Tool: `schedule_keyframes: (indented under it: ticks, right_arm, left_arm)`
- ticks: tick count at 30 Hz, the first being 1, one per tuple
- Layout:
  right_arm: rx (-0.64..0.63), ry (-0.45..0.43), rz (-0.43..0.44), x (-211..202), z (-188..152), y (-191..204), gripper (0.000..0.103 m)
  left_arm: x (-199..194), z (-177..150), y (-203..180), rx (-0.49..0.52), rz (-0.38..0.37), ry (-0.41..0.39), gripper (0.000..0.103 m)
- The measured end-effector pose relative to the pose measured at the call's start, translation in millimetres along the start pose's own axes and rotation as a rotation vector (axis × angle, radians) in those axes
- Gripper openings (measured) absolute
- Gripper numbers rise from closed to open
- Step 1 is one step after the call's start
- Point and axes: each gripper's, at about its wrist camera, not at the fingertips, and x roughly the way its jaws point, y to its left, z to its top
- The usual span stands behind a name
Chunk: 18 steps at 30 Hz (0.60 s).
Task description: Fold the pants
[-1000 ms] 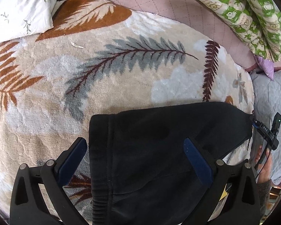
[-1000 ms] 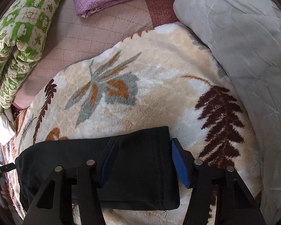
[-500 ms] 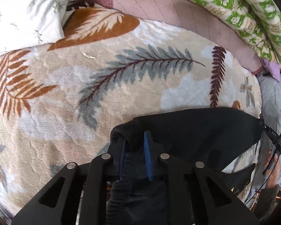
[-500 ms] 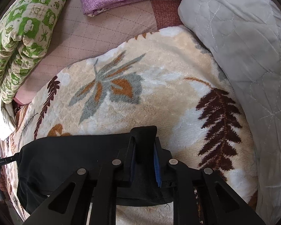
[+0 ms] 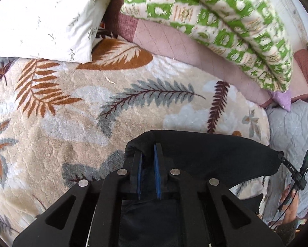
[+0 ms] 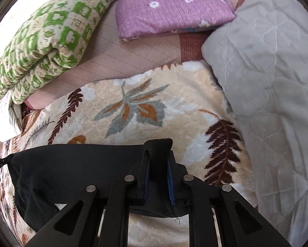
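The black pants (image 5: 205, 154) hang stretched between my two grippers above a leaf-patterned blanket (image 5: 71, 113). My left gripper (image 5: 147, 150) is shut on a bunched end of the pants, its blue pads pinching the fabric. My right gripper (image 6: 158, 156) is shut on the other end of the pants (image 6: 82, 164), which rise off the blanket (image 6: 174, 103) there. The right gripper also shows in the left wrist view (image 5: 298, 175) at the far right, held by a hand. The pants' lower part sags under both grippers.
A green-and-white quilt (image 5: 226, 24) and a white pillow (image 5: 41, 16) lie at the back. A purple folded cloth (image 6: 170, 6) and a grey quilted cover (image 6: 277, 82) lie to the right. A pink bedspread (image 6: 133, 57) lies beyond the blanket.
Both grippers have shut on the pants' ends and lifted them off the blanket. The pants now hang taut between them instead of lying flat.
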Motion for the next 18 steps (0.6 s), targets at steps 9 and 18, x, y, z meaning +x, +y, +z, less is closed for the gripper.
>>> schedule_keyframes:
  ticks: [9, 18]
  right_arm:
    - [-0.056, -0.064, 0.009, -35, -33, 3, 0.014]
    - [-0.112, -0.129, 0.055, -73, -95, 4, 0.014]
  left_arm:
    - [-49, -38, -1, -0.002, -0.017, -0.130, 0.008]
    - [-77, -92, 15, -0.030, -0.059, -0.174, 0.008]
